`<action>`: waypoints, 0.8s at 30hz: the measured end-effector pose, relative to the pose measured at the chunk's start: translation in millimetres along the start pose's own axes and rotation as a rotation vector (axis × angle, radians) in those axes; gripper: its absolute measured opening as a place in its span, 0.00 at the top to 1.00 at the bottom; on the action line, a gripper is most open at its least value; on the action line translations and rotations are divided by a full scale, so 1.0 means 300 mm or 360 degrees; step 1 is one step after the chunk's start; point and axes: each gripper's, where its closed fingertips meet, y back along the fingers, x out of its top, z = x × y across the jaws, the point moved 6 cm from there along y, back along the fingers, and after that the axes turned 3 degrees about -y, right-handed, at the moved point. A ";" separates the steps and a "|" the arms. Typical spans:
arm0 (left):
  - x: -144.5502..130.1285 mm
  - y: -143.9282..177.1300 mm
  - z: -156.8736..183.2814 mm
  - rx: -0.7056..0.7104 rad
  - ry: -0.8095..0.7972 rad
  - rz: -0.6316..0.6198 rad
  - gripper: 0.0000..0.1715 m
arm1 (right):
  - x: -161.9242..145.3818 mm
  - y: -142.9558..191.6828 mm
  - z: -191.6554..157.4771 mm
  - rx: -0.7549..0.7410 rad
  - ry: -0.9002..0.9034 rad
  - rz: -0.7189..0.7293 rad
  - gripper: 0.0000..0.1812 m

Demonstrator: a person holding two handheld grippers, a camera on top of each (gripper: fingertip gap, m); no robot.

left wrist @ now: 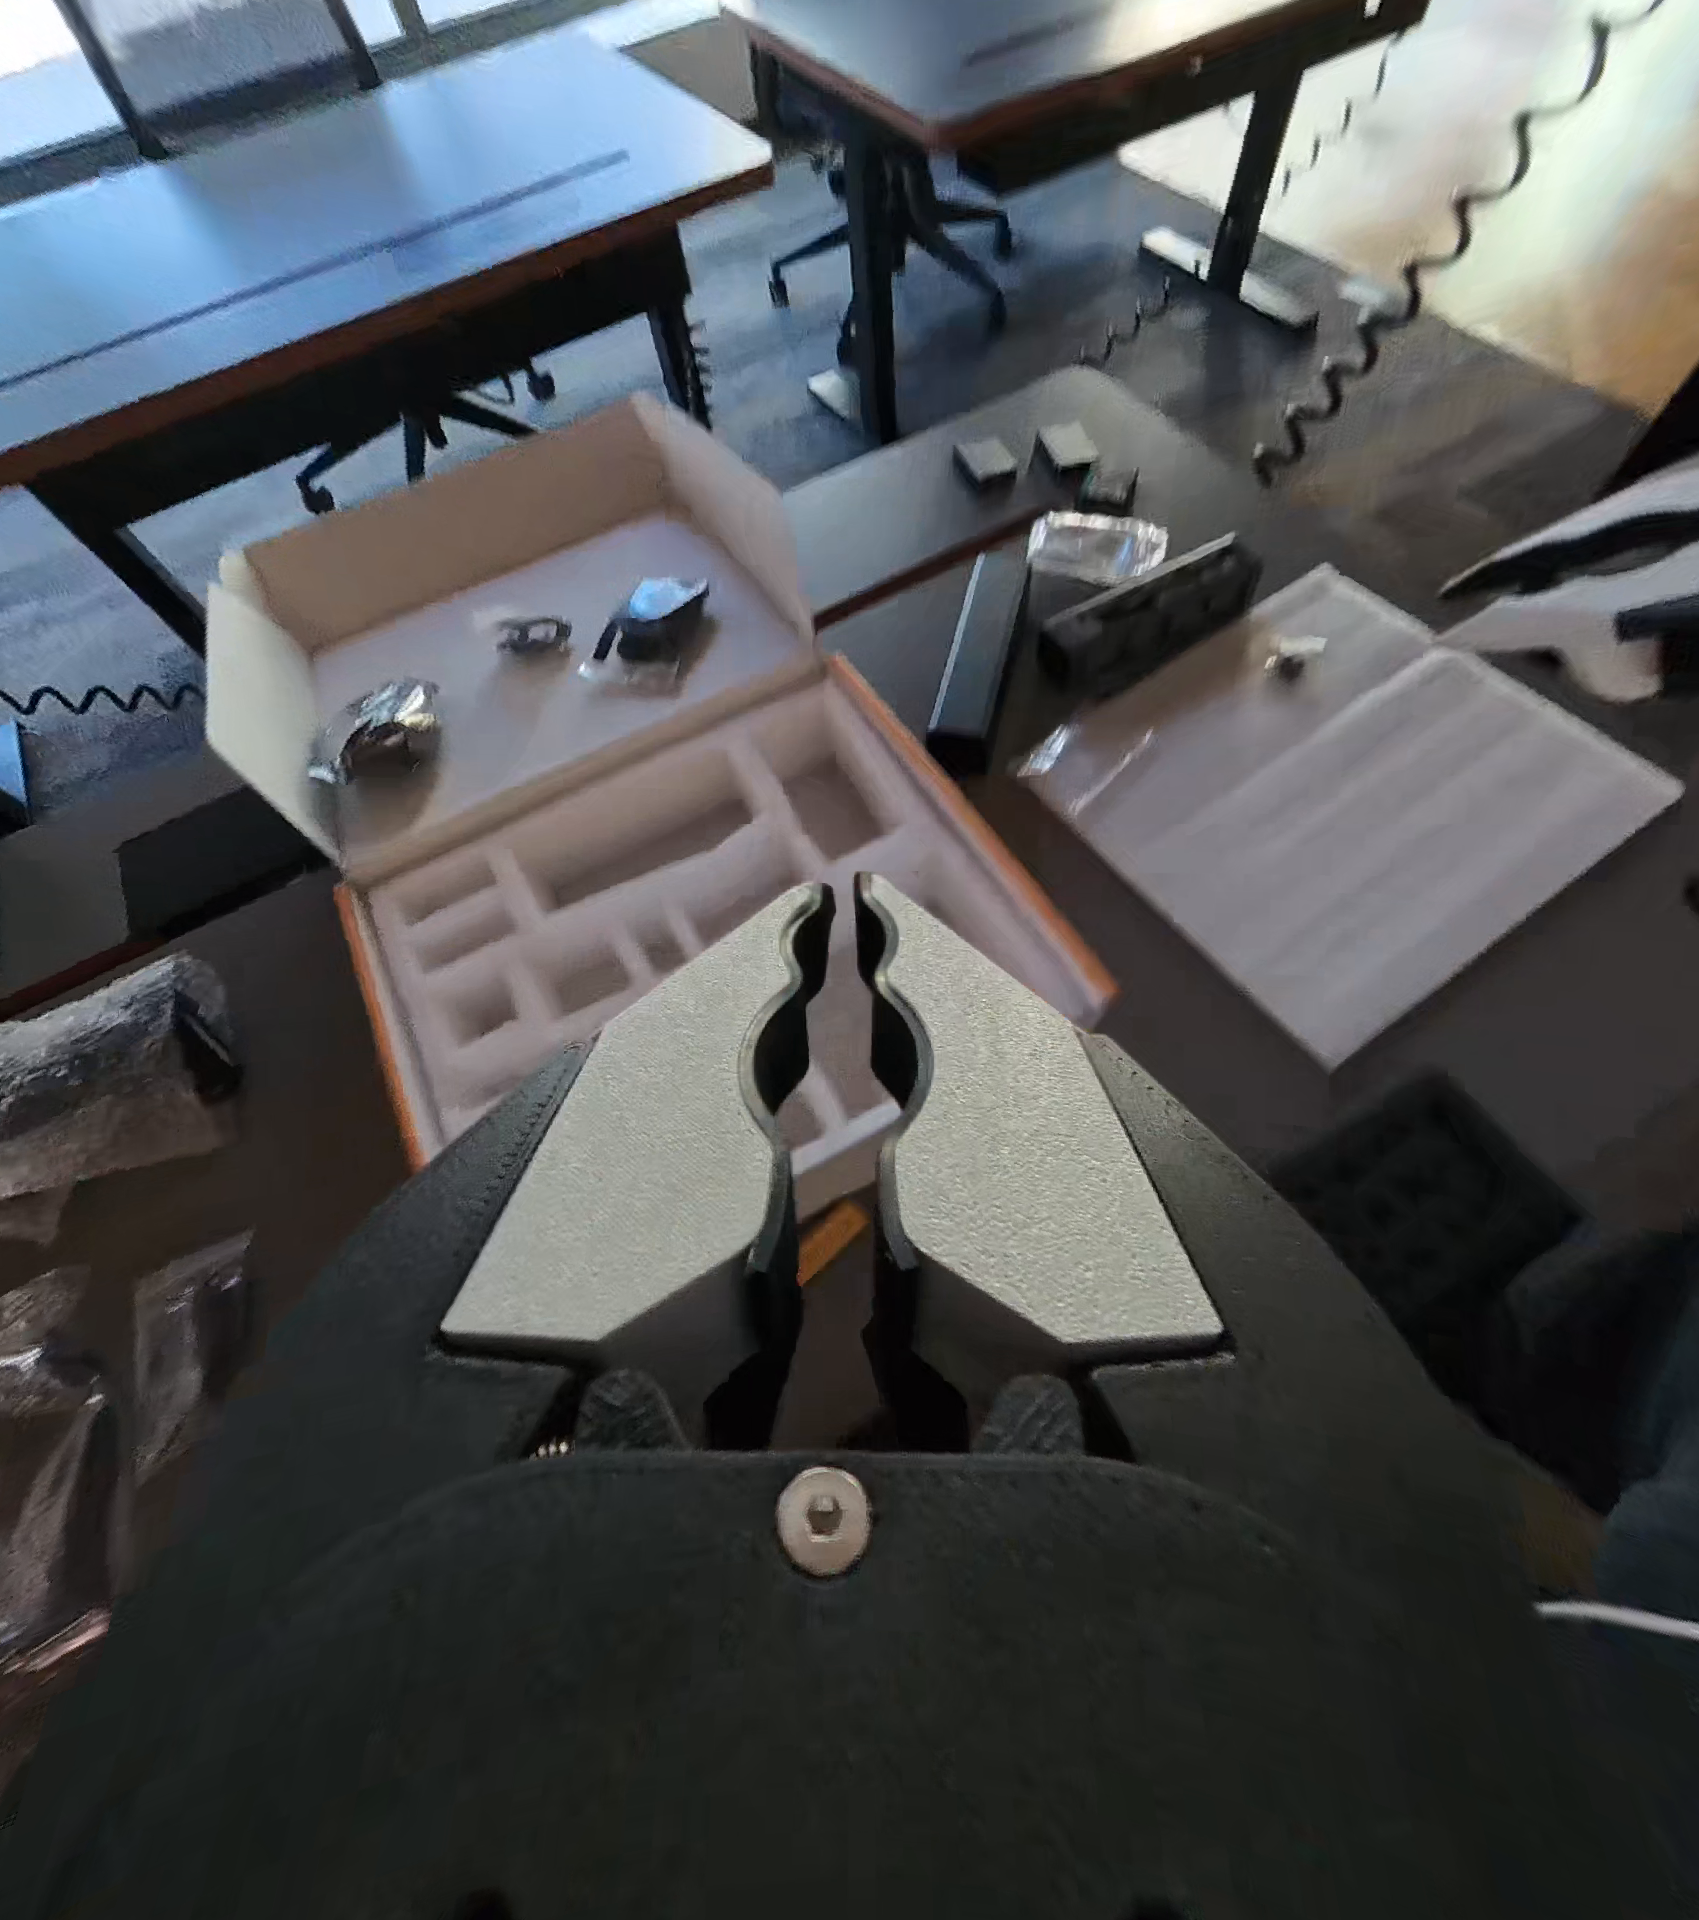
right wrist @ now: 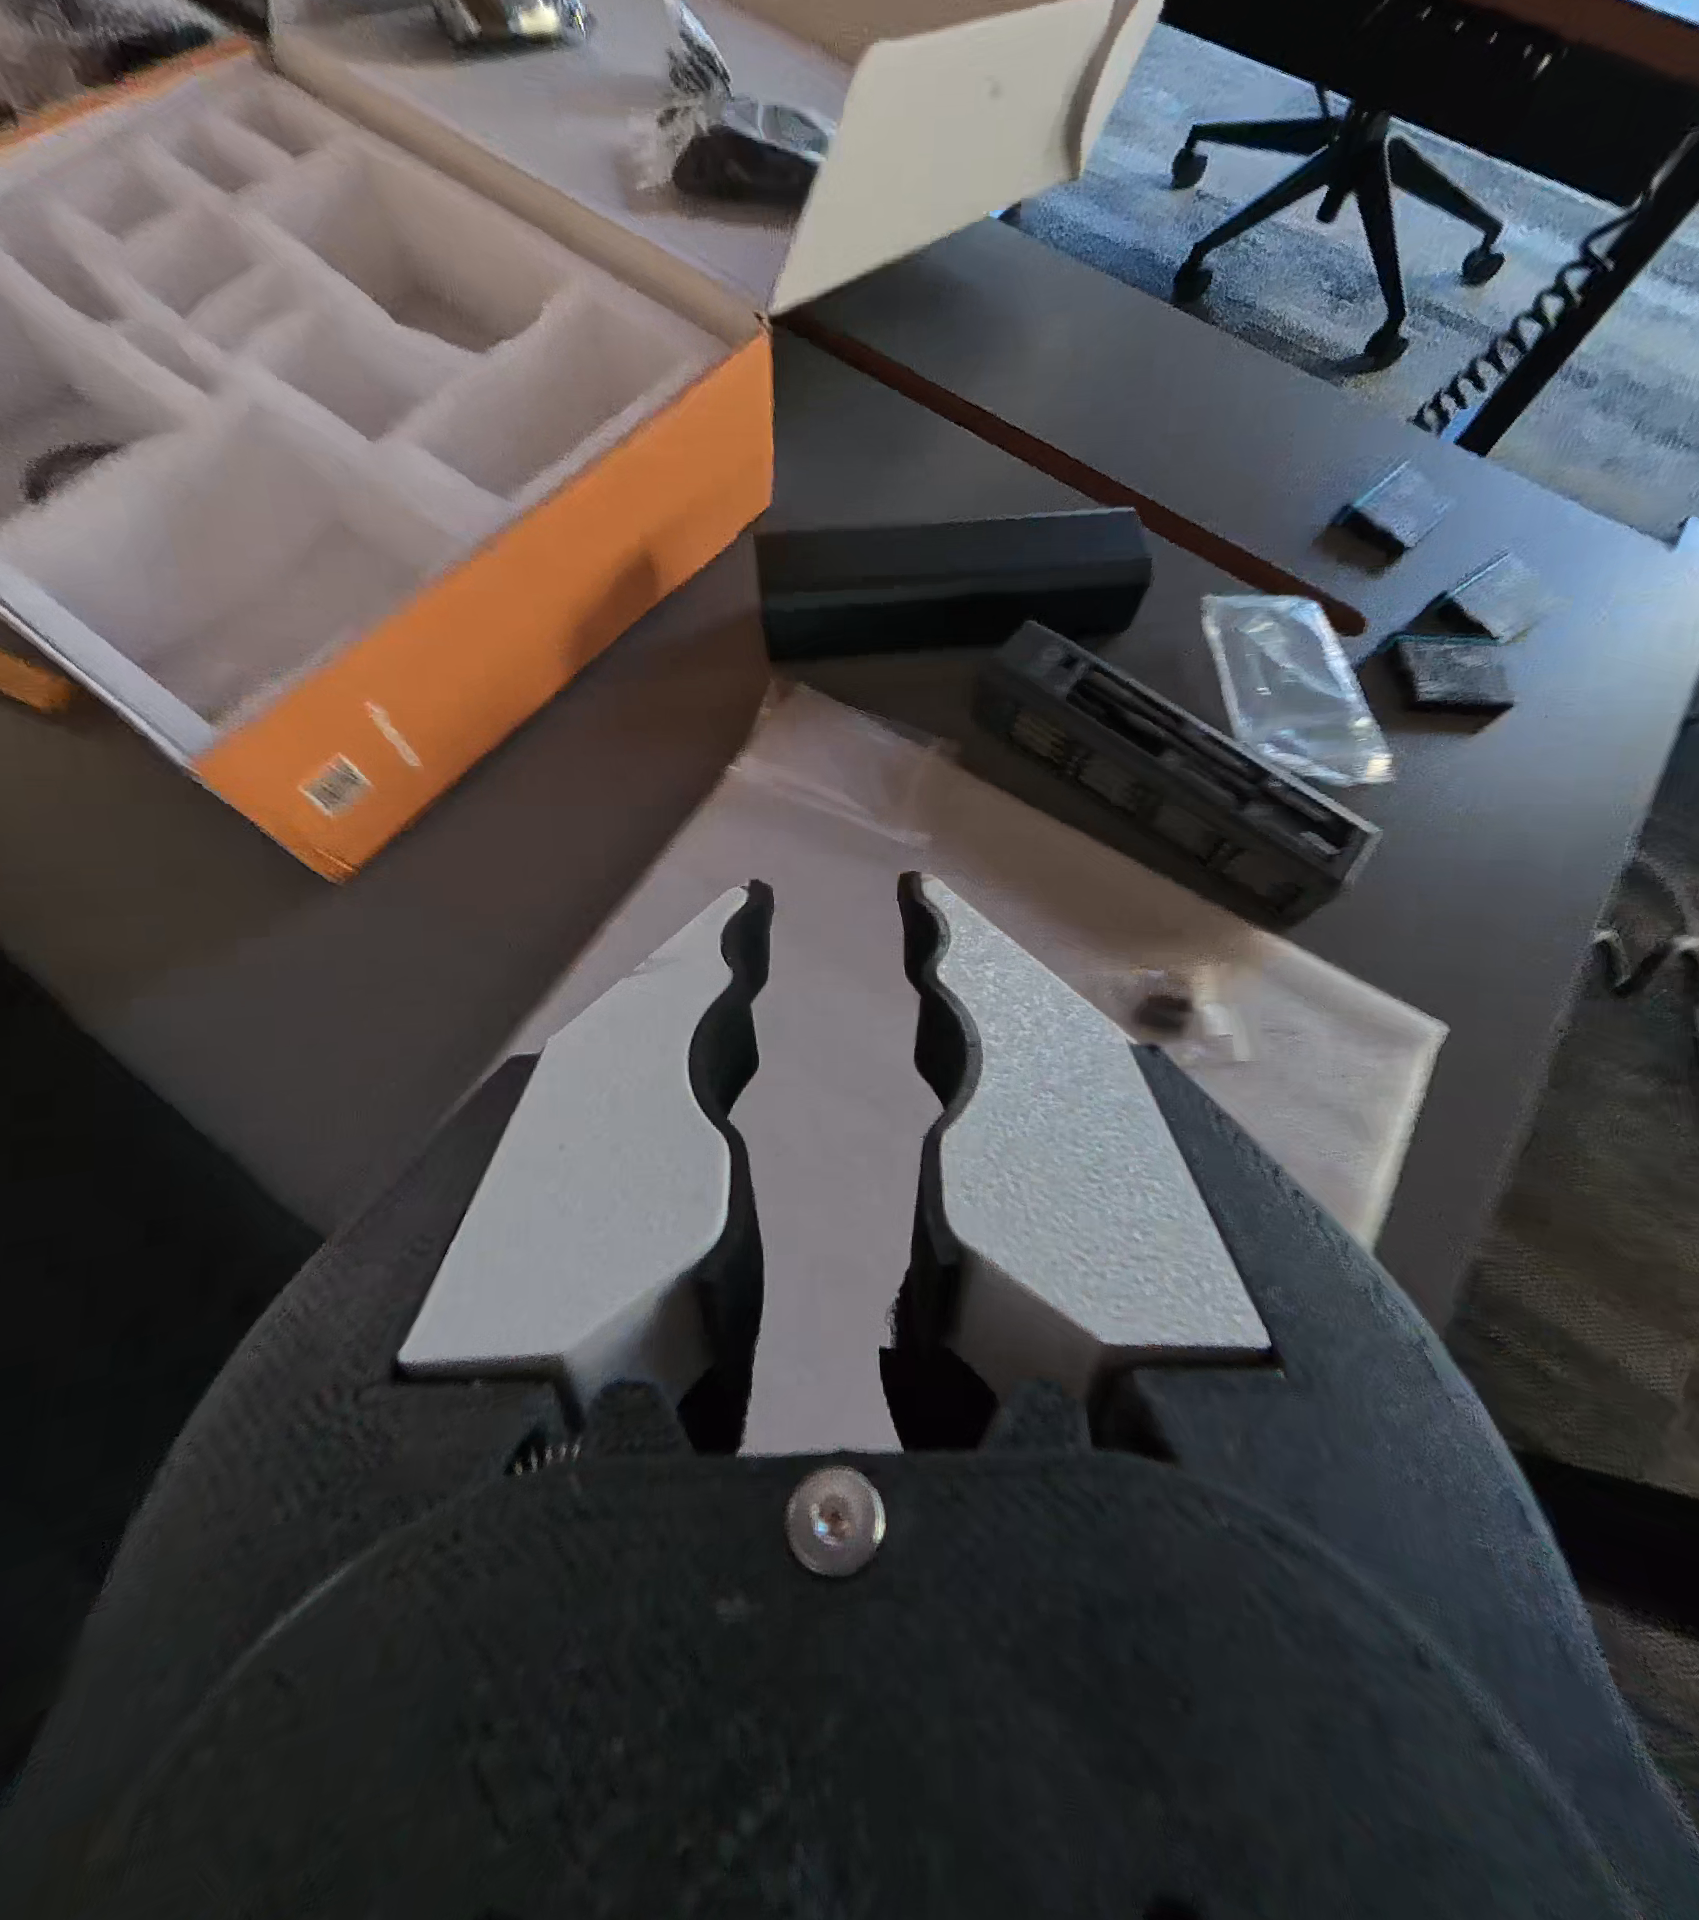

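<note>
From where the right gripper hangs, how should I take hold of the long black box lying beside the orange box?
Take the long black box at its middle, across its narrow width, from above. It lies flat on the table, long sides clear, so open jaws can straddle it.

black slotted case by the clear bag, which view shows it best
The right wrist view: the black slotted case lies near and large, slots visible, beside the clear bag. The left wrist view shows it farther off, smaller and blurred.

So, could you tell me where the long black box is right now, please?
The long black box lies on the dark table, just right of the orange box in the right wrist view, with the black slotted tray beside it.
</note>
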 end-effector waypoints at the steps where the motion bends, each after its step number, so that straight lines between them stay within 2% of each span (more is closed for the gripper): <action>1: -0.038 0.020 -0.047 -0.0005 -0.0033 -0.0036 0.98 | 0.004 -0.001 -0.063 0.0003 -0.0079 0.0029 0.86; 4: -0.124 0.077 -0.167 0.0035 -0.0062 -0.0038 0.98 | 0.014 -0.039 -0.230 0.0111 -0.0164 0.0009 0.87; 9: -0.214 0.109 -0.280 -0.0002 0.0146 -0.0001 0.97 | 0.089 -0.119 -0.348 0.0144 -0.0153 0.0000 0.86; 15: -0.269 0.070 -0.330 -0.0101 0.0344 -0.0013 0.94 | 0.160 -0.182 -0.437 0.0208 -0.0076 0.0013 0.86; 21: -0.331 0.069 -0.364 0.0093 0.0544 -0.0058 0.91 | 0.112 -0.284 -0.514 0.0458 0.0075 -0.0039 0.86; 24: -0.376 0.100 -0.372 0.0203 0.0530 -0.0117 0.91 | 0.115 -0.346 -0.532 0.0563 0.0114 -0.0039 0.86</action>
